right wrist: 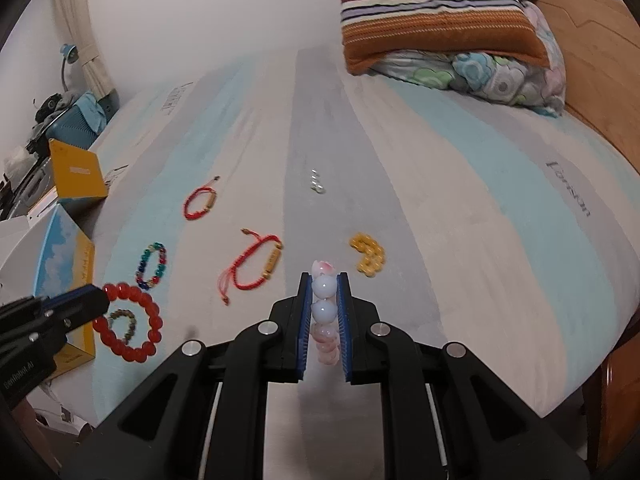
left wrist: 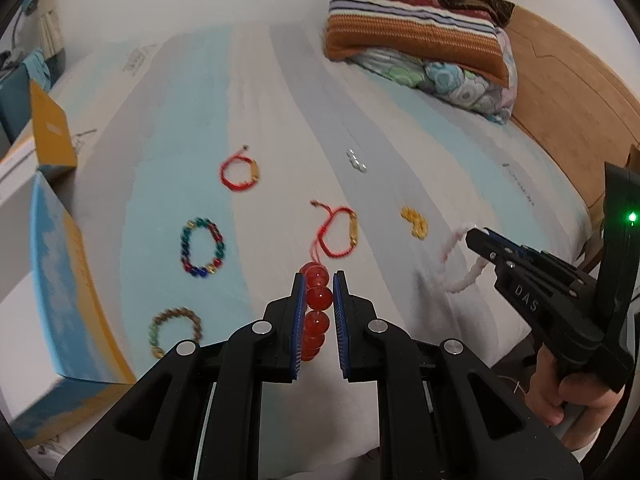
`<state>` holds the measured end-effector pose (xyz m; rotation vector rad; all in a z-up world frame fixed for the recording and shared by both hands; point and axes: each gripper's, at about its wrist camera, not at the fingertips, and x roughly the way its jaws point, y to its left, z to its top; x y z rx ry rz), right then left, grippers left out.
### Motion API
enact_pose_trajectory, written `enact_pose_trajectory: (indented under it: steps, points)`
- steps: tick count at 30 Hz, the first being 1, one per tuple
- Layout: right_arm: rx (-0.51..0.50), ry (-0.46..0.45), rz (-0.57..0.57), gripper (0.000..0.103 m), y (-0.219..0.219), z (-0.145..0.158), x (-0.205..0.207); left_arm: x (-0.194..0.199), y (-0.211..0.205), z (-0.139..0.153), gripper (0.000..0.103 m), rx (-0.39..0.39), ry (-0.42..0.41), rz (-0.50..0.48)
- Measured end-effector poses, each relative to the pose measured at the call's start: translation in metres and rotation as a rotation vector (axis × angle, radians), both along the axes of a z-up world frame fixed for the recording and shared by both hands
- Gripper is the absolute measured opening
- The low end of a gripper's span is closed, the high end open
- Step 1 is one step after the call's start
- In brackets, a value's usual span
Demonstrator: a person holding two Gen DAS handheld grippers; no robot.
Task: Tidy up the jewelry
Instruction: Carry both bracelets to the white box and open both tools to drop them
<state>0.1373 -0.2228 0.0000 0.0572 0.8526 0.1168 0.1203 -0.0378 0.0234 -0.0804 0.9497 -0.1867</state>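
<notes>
My left gripper point(left wrist: 318, 280) is shut on a red bead bracelet point(left wrist: 317, 300), held above the bed; the bracelet also shows in the right wrist view point(right wrist: 128, 322). My right gripper point(right wrist: 324, 280) is shut on a pink-white bead bracelet point(right wrist: 325, 312), which hangs from it in the left wrist view point(left wrist: 464, 276). On the striped bedsheet point(left wrist: 280, 100) lie two red cord bracelets point(left wrist: 239, 172) point(left wrist: 340, 232), a multicolour bead bracelet point(left wrist: 202, 248), a brown bead bracelet point(left wrist: 176, 332), a yellow bead bracelet point(left wrist: 416, 222) and a small silver piece point(left wrist: 356, 160).
A blue and yellow box point(left wrist: 60, 288) stands at the bed's left edge, with a smaller yellow box point(left wrist: 52, 132) behind it. Folded blankets and a pillow point(left wrist: 420, 40) lie at the far right by the wooden headboard point(left wrist: 568, 92).
</notes>
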Motion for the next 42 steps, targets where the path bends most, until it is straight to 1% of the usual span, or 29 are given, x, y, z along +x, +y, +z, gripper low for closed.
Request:
enact_pose_trajectory:
  steps: [7,12,19,28,32,35,39,42]
  points:
    - [-0.007,-0.031,0.055,0.012,0.036,0.031,0.006,-0.002,0.031,0.027,0.013,0.019,-0.035,0.054]
    - [-0.018,-0.064,0.105,0.012,0.074,0.055,0.007,-0.010,0.068,0.049,0.013,0.028,-0.066,0.109]
    - [-0.028,-0.121,0.204,0.012,0.147,0.088,-0.001,-0.029,0.123,0.074,0.013,0.048,-0.102,0.199]
    - [-0.027,-0.159,0.361,0.012,0.252,0.111,-0.021,-0.062,0.209,0.090,0.013,0.069,-0.114,0.352]
    - [-0.029,-0.167,0.436,0.012,0.298,0.114,-0.034,-0.079,0.247,0.089,0.013,0.077,-0.103,0.421]
    - [-0.036,-0.156,0.486,0.011,0.329,0.108,-0.041,-0.090,0.275,0.082,0.013,0.078,-0.080,0.472]
    - [-0.056,-0.103,0.549,0.011,0.370,0.086,-0.049,-0.102,0.310,0.061,0.013,0.072,-0.029,0.534]
    - [-0.073,-0.059,0.577,0.011,0.390,0.066,-0.050,-0.108,0.334,0.038,0.013,0.067,0.028,0.580]
